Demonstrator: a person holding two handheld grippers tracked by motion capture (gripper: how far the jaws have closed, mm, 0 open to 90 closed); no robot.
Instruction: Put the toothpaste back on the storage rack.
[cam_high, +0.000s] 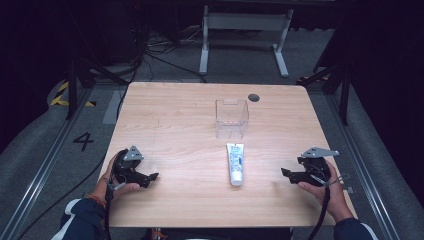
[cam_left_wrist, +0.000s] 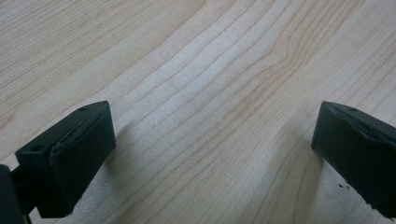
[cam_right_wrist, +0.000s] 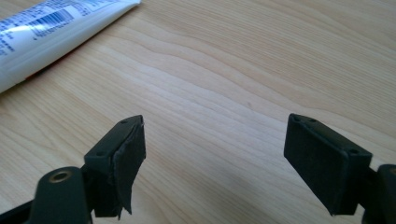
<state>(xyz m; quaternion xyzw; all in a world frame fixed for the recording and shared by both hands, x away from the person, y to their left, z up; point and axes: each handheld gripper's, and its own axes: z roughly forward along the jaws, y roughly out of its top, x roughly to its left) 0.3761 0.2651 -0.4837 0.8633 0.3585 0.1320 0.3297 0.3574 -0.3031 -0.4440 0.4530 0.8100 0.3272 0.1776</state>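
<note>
High view: nothing looks started. The toothpaste tube (cam_high: 235, 163) lies flat on the bench (cam_high: 170, 125) at centre frame, just below the clear plastic bin (cam_high: 232, 118), apart from it. The left tongs (cam_high: 151, 177) rest at lower left, the right tongs (cam_high: 285, 172) at lower right, both well away from the tube; picking it up and likely binning it remains. Nothing blocks the path.

Left gripper view: jaws spread wide over bare wood.

Right gripper view: jaws spread, gripping nothing; the tube (cam_right_wrist: 51, 30) sits at upper left.
</note>
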